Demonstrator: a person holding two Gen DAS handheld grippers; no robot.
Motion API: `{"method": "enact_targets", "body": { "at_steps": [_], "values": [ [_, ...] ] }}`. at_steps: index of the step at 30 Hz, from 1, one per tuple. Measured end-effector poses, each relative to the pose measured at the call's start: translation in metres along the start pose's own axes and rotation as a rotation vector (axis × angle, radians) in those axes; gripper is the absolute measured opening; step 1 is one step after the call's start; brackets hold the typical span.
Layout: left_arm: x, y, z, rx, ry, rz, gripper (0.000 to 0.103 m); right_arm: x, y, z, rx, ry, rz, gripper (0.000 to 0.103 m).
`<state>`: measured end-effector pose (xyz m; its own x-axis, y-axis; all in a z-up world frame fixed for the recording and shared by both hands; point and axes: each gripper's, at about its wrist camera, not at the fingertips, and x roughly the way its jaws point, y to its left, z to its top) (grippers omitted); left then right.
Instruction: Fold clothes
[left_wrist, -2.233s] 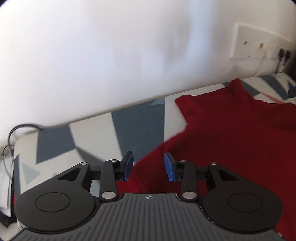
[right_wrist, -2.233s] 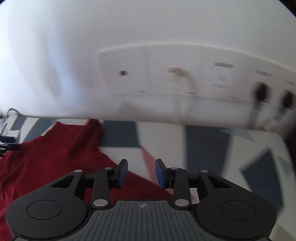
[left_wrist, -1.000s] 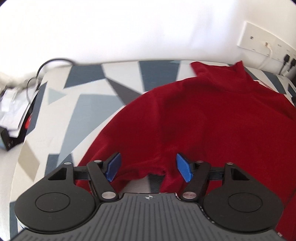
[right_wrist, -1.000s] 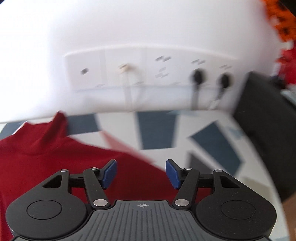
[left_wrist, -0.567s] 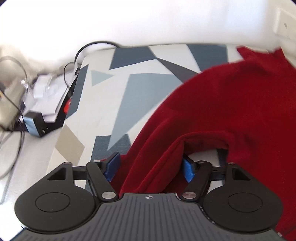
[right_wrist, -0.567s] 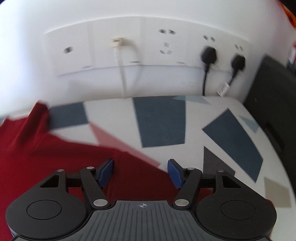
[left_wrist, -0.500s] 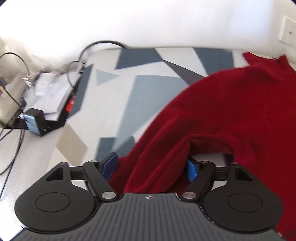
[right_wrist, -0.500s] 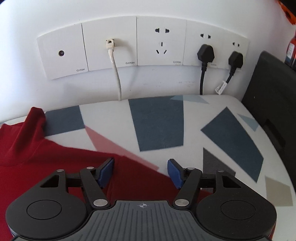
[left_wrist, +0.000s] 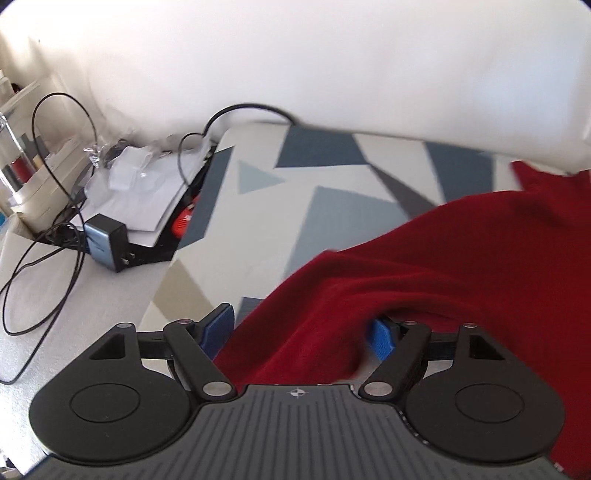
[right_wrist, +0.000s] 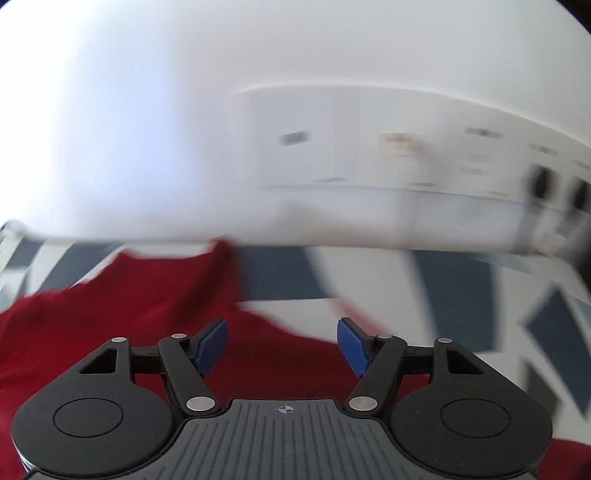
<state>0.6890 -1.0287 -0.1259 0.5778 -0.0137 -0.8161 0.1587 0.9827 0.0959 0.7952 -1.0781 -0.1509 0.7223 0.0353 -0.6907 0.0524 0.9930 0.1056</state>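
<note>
The left claw stands wide, its jaws having opened over the past second and then held. A raised fold of the red garment passes between the blue pads; the far pad is half covered by cloth, and I cannot tell whether either pad presses on it. Beyond the claw the garment spreads to the right and runs out of view at the picture's right edge. To its left lies a bare stretch of the counter, covered in a white, grey and blue geometric print, with open room up to the white wall. The counter's left edge drops to a lower grey surface crowded with a black adapter, loose black cables and white papers.

The right claw is open, its jaws just having been widening, with the garment lying beneath and between the pads, none of it gripped. The garment's hem slants off ahead of the claw, and to the right of it the patterned counter is uncovered as far as the wall. This view is heavily blurred: the socket panel on the wall and the dark plugs at its right end show only as smears.
</note>
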Motion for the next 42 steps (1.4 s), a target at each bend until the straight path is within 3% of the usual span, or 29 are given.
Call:
{"method": "enact_targets", "body": {
  "at_steps": [2,5,12,15,21,26,28,31,34,36,38,41,42],
  "values": [
    [-0.012,-0.007,-0.005,-0.022,-0.010,-0.045,0.078,0.014,0.019,0.001,-0.052,0.030,0.012,0.061],
    [-0.022,-0.022,-0.015,-0.029,-0.019,-0.085,0.078,0.034,0.037,0.004,-0.126,0.034,-0.048,0.059],
    [-0.020,-0.047,-0.001,-0.021,-0.061,-0.183,0.078,0.062,0.025,0.036,-0.004,0.000,-0.145,0.056],
    [-0.013,-0.059,0.016,-0.036,-0.075,-0.270,0.079,0.055,0.019,0.045,0.024,-0.025,-0.106,0.056],
    [0.006,-0.108,0.039,0.060,-0.083,-0.366,0.079,0.045,0.007,0.056,0.071,-0.023,-0.026,0.055],
    [0.036,-0.150,0.077,0.126,-0.111,-0.426,0.079,0.051,0.007,0.055,0.086,0.024,0.063,0.055],
    [0.054,-0.170,0.093,0.152,-0.109,-0.457,0.078,0.057,0.006,0.052,0.079,0.043,0.068,0.045],
    [0.078,-0.201,0.113,0.188,-0.087,-0.505,0.063,0.062,0.000,0.048,0.117,0.060,0.077,0.040],
    [0.099,-0.224,0.121,0.220,-0.060,-0.496,0.047,0.055,-0.006,0.043,0.147,0.041,0.102,0.040],
    [0.107,-0.234,0.121,0.249,-0.044,-0.480,0.027,0.051,-0.007,0.041,0.124,0.034,0.110,0.040],
    [0.111,-0.238,0.118,0.266,-0.046,-0.449,0.014,0.050,-0.004,0.039,0.073,0.039,0.104,0.040],
    [0.112,-0.237,0.112,0.262,-0.066,-0.446,0.007,0.052,0.001,0.035,0.017,0.045,0.093,0.037],
    [0.111,-0.237,0.111,0.265,-0.072,-0.442,0.005,0.051,0.004,0.033,-0.001,0.039,0.086,0.031]
  ]
}}
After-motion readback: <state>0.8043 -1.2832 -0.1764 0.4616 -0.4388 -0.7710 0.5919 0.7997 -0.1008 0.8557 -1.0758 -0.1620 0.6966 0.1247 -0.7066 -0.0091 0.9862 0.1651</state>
